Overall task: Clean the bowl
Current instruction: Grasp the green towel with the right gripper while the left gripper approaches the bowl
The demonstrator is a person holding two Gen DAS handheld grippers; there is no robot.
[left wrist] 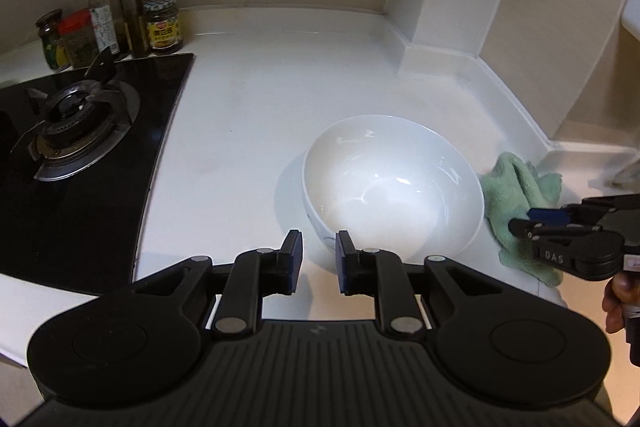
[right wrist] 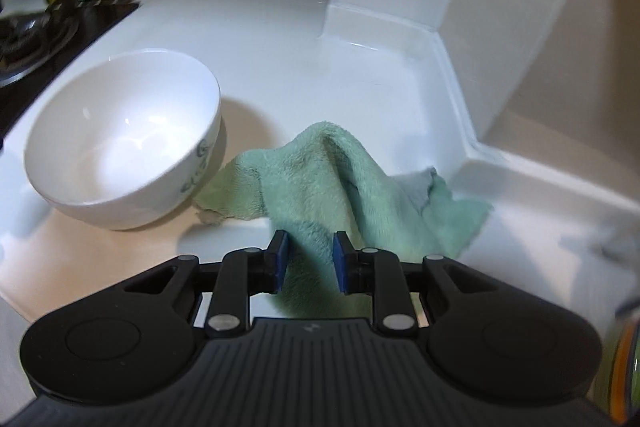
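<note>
A white bowl [left wrist: 392, 187] stands on the white counter, tilted, with its near rim between the fingers of my left gripper [left wrist: 319, 247], whose jaws straddle the rim without closing on it. The bowl also shows in the right wrist view [right wrist: 124, 139], with a dark pattern on its side. A green cloth [right wrist: 340, 179] lies crumpled to the right of the bowl. My right gripper [right wrist: 307, 251] is open, with its fingers on either side of a raised fold of the cloth. In the left wrist view the right gripper [left wrist: 532, 223] sits over the cloth [left wrist: 516, 195].
A black gas hob [left wrist: 76, 143] lies on the left. Several sauce bottles and jars [left wrist: 120, 23] stand in the back left corner. A white boxed column [left wrist: 440, 7] with vents rises at the back right. The counter [left wrist: 260, 99] steps down at the right.
</note>
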